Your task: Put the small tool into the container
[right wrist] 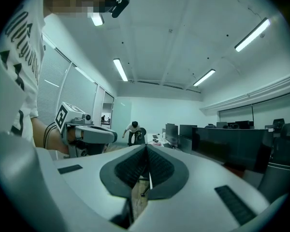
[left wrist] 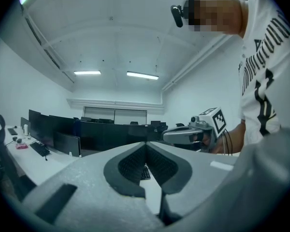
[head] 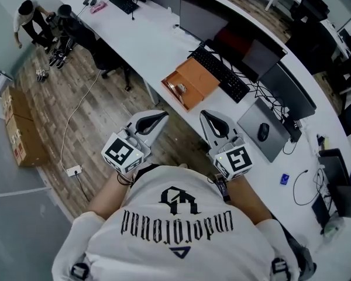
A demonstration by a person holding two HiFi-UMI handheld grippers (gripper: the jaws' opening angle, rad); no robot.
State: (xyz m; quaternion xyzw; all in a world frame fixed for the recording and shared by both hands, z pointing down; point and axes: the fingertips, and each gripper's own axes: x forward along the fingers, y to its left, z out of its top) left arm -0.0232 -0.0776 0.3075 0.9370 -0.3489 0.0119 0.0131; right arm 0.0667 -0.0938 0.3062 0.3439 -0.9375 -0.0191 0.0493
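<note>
The left gripper [head: 162, 116] and right gripper [head: 205, 115] – both empty, jaws together – hover beside the desk's [head: 158, 45] near edge, where the orange container [head: 194, 76] sits.

The left hand-held gripper [head: 164, 115] and the right hand-held gripper [head: 203, 113] have matt grey plastic shells; their pads [left wrist: 132, 165] are dark, ribbed and rubbery-looking. The surface [head: 152, 45] is smooth, white and faintly glossy. The container [head: 200, 76] looks like matt orange-brown wood or board. The floor [head: 99, 122] shows worn wood-grain planks. The boxes [head: 17, 127] are plain brown cardboard. The shirt [head: 181, 239] is soft white cloth with black print.
</note>
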